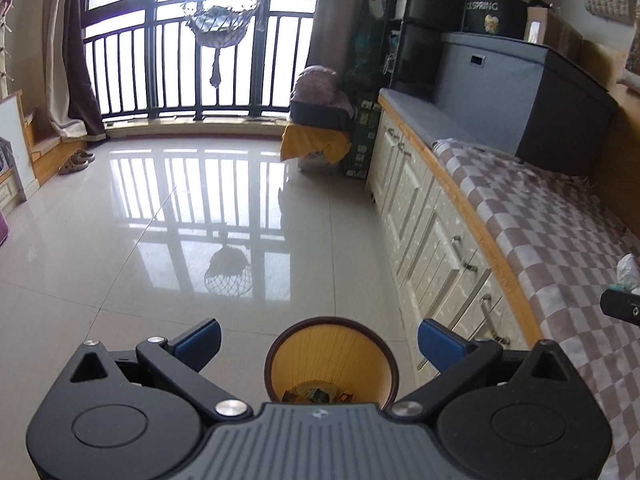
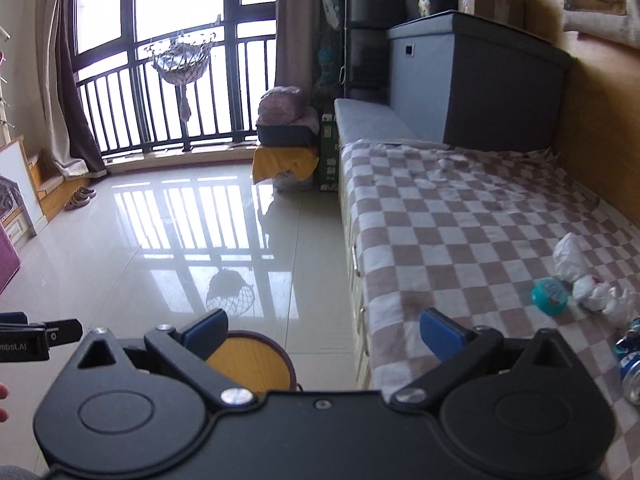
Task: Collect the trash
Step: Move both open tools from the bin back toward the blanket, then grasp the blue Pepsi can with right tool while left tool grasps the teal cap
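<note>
Your left gripper (image 1: 319, 343) has its jaws spread wide and empty, hanging over the yellow trash bin (image 1: 331, 360) on the floor. Your right gripper (image 2: 324, 334) also has its jaws spread, holding nothing, by the bed's edge. The trash lies on the checkered blanket (image 2: 460, 216): crumpled white tissues (image 2: 592, 280), a teal ball (image 2: 550, 295), a blue can (image 2: 632, 360).

The waste bin (image 1: 331, 360) has its lower part and most of its contents hidden behind the left gripper (image 1: 319, 344) body. On the bench beside the bin, the blue can (image 2: 631, 364) is cut off by the picture's right edge. Its label is too blurred to read.
</note>
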Demonstrator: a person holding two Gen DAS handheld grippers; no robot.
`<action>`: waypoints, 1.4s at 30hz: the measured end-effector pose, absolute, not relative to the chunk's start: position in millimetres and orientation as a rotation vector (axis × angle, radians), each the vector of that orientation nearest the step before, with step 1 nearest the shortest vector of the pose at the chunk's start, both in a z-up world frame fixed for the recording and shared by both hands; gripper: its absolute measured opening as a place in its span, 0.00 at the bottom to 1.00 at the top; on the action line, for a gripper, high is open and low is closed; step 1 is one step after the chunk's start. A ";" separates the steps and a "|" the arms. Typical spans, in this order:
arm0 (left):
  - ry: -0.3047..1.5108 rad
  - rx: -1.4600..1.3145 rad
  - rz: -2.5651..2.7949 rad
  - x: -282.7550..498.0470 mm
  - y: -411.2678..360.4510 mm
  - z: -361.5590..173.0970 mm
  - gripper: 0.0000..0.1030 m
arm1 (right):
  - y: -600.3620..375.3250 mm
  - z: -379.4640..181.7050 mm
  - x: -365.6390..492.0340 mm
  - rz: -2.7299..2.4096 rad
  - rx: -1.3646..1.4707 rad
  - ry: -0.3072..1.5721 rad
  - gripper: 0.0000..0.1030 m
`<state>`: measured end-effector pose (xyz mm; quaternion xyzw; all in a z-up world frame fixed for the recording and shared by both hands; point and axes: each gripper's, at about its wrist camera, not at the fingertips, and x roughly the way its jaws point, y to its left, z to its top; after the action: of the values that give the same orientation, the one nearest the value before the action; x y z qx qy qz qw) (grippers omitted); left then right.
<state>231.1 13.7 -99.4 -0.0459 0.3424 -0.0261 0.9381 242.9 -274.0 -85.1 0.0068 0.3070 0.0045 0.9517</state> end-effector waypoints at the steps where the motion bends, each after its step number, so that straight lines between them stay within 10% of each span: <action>1: 0.680 -0.088 -0.068 229.9 6.6 -93.4 1.00 | -281.8 -80.3 237.1 -0.005 0.015 0.609 1.00; 32: 0.449 0.139 -0.662 234.0 -303.8 -78.7 1.00 | -584.0 -97.8 137.8 -0.510 0.233 0.467 0.99; 42: 0.493 0.216 -0.762 262.2 -370.1 -115.7 0.93 | -665.3 -166.7 151.2 -0.406 0.736 0.483 0.48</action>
<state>262.2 -370.1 -115.7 0.1041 0.2378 -0.3673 0.8931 151.2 -665.3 -166.7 0.3538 0.2322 -0.1952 0.8848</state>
